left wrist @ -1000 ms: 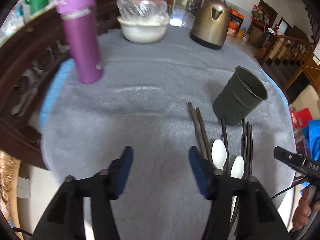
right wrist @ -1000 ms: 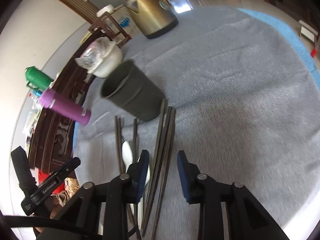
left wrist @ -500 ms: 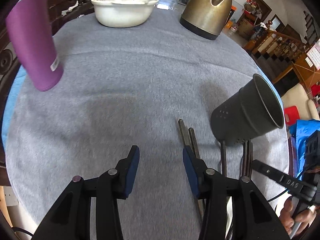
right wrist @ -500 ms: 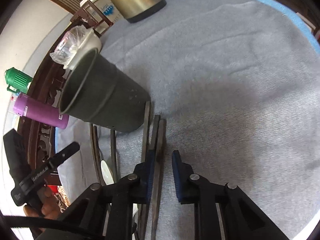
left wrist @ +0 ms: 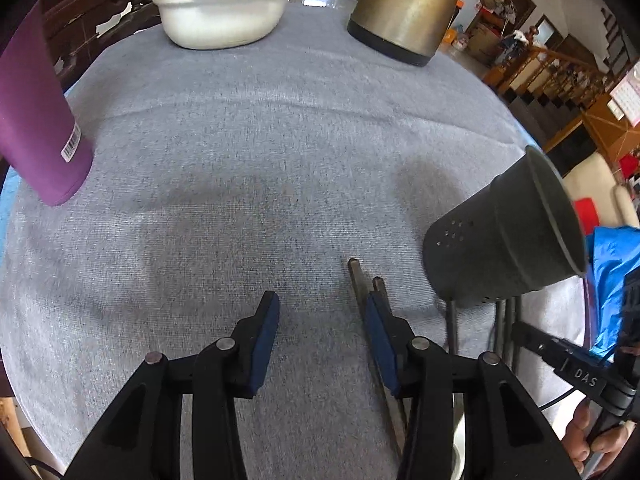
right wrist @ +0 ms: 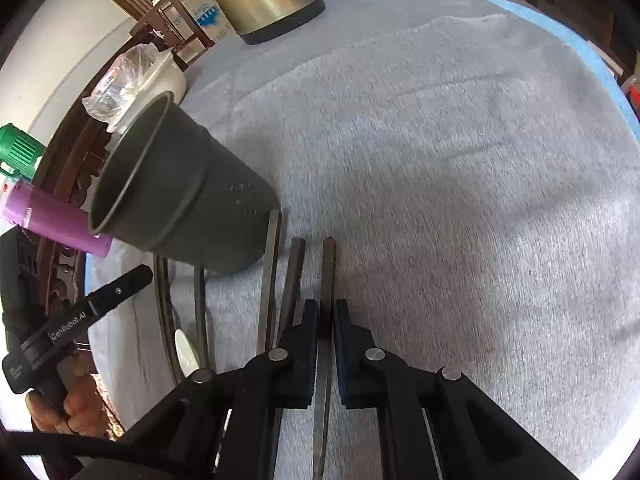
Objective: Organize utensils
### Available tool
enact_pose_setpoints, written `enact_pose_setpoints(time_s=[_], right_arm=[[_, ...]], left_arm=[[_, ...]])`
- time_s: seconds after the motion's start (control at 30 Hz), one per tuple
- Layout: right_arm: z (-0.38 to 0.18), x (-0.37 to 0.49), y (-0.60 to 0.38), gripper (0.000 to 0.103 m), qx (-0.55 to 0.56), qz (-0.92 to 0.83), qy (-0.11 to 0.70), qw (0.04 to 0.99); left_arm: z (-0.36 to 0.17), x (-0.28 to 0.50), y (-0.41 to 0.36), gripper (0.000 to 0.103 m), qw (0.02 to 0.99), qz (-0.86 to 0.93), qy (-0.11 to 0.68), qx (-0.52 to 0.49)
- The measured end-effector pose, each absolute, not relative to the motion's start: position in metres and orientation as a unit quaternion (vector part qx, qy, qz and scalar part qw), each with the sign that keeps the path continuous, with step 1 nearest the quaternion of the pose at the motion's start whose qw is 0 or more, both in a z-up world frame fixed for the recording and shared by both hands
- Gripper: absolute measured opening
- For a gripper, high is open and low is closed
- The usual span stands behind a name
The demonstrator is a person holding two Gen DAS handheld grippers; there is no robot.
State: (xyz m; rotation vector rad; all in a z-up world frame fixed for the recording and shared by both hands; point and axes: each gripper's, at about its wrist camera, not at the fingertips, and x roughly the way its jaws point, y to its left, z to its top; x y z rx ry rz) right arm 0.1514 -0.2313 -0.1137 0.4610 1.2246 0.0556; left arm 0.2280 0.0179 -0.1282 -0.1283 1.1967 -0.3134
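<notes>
A dark grey utensil holder (right wrist: 180, 200) stands on the grey cloth, with several dark chopsticks and a white spoon (right wrist: 186, 350) lying in front of it. My right gripper (right wrist: 327, 308) is shut on the rightmost chopstick (right wrist: 329, 264), which runs between the blue pads. Two more chopsticks (right wrist: 294, 276) lie just left of it. My left gripper (left wrist: 320, 300) is open low over bare cloth with nothing between its fingers. A pair of chopsticks (left wrist: 354, 276) lies by its right finger (left wrist: 376, 320). The holder (left wrist: 504, 236) stands to its right.
A purple bottle (left wrist: 36, 120) stands at the left, a white bowl (left wrist: 220, 20) with a plastic bag and a brass kettle (left wrist: 404, 8) at the back. A green flask (right wrist: 18, 152) sits off the table. A hand (left wrist: 588, 436) holds the other gripper's handle.
Both grippers have come down closer to the cloth. The right jaws have closed onto the rightmost chopstick. The left jaws have narrowed a little beside the left chopstick pair.
</notes>
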Motion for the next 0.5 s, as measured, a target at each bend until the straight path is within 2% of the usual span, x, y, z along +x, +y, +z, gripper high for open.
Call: enact_pose_setpoints(time_s=[0.2,0.5], right_arm=[[-0.113,0.165,-0.223,0.009,0.197,0.020,0.572,0.796],[-0.108,0.165,-0.220,0.009,0.155,0.016,0.584,0.797]], left_arm=[[-0.127,0.229,0.008,0.037,0.807,-0.164,0.565,-0.039],[-0.120,0.212,0.011,0.037,0.802,-0.170,0.572,0.017]])
